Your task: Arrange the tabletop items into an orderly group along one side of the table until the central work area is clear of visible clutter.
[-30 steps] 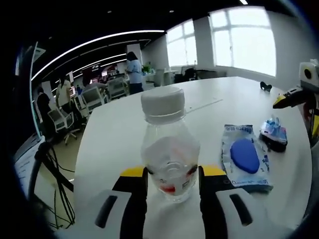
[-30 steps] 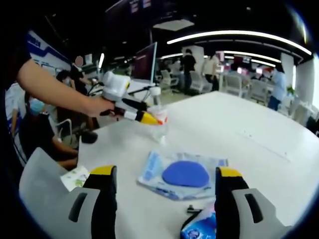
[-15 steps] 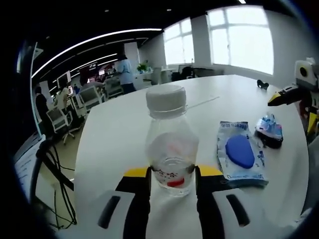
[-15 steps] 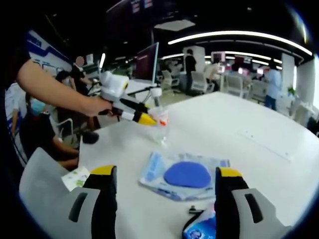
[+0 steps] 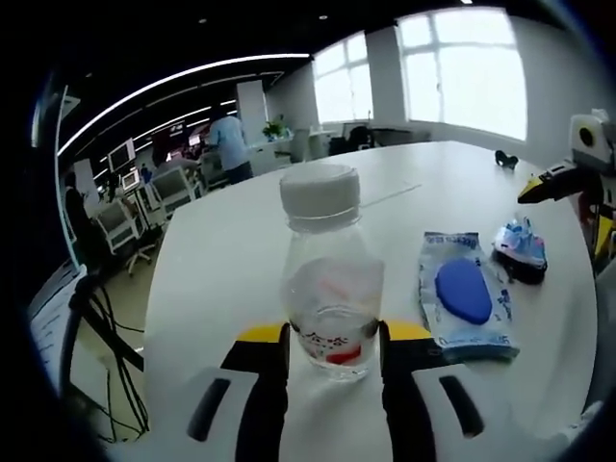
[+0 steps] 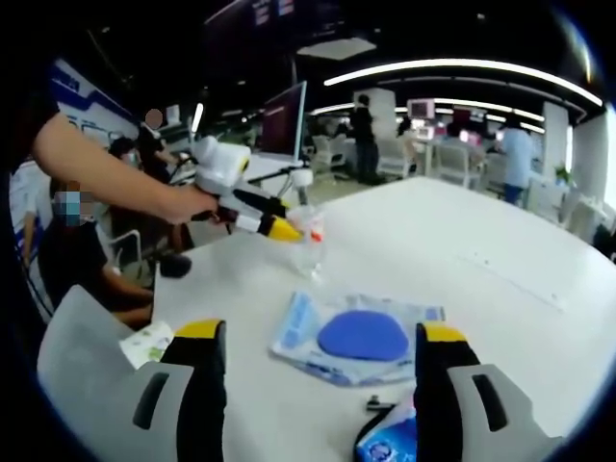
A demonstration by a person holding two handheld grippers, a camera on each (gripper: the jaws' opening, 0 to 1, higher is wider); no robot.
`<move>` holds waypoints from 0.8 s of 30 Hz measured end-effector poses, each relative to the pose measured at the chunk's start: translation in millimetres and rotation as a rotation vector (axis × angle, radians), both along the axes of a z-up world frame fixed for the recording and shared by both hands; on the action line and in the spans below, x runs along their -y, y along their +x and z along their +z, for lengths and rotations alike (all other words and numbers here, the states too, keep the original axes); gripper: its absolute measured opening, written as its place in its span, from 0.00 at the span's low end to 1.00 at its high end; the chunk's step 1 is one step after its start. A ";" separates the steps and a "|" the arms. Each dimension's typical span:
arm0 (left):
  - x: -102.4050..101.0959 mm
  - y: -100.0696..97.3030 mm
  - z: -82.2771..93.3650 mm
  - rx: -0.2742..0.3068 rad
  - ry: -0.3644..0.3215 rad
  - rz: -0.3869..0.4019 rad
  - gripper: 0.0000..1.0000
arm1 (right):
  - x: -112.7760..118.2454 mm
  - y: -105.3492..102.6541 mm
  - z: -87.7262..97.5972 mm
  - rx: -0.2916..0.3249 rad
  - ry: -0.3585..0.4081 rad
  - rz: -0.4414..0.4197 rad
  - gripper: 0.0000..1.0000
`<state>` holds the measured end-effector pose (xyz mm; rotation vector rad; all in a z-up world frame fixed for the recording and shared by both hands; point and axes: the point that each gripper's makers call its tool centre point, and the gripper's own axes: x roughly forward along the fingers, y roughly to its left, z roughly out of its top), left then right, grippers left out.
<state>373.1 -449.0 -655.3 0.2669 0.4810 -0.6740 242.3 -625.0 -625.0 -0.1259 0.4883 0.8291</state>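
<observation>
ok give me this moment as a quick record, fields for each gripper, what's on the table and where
left gripper: jaws shut on the bottle
bottle: clear, white cap, upright on the white table
right gripper: jaws open, holding nothing
blue pad packet: flat on the table, beyond the right jaws
small blue pack: between the right jaws, partly on a black object
paper slip: on a grey chair at the table's edge

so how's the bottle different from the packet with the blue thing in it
The bottle stands upright on the table; the packet lies flat. The bottle is clear plastic with a white cap and a little red on its label; the packet is a pale wrapper showing a blue oval inside. The left tool has its jaws on either side of the bottle, while the packet lies free, ahead of the open right tool. Both rest on the same white table.
</observation>
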 end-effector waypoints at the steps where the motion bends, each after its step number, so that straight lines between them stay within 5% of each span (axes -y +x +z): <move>1: 0.7 0.9 -0.3 -0.001 0.000 -0.002 0.37 | 0.6 -0.2 -0.4 -0.001 -0.001 -0.001 0.78; 24: -7.9 3.3 0.7 -0.021 -0.002 0.109 0.34 | 1.7 0.7 -0.1 -0.004 0.000 -0.003 0.78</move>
